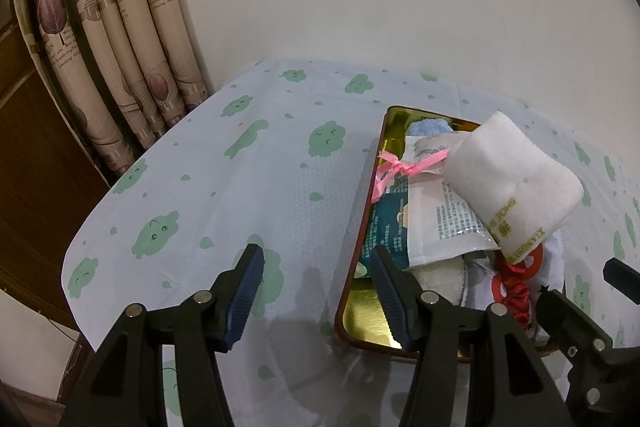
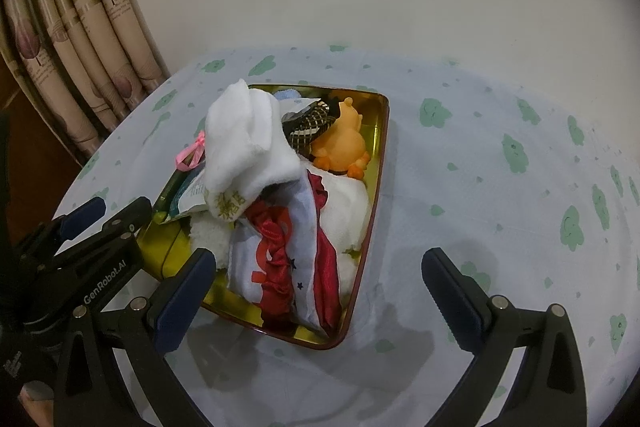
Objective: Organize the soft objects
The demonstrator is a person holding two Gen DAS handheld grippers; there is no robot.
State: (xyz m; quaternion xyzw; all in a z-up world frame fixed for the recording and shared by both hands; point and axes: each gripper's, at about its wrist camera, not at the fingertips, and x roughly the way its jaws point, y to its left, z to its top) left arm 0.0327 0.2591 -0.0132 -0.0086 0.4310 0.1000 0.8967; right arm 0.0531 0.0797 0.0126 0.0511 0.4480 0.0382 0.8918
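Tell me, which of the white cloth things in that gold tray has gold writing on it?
The folded white slipper lying on top of the pile; gold lettering marks its end, unlike the plain white towel beneath it.

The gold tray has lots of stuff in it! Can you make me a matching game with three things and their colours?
Things in the gold tray:
1. toy duck
2. ribbon bow
3. folded towel on top

Colours:
A. white
B. orange
C. pink

Pairs: 1-B, 2-C, 3-A
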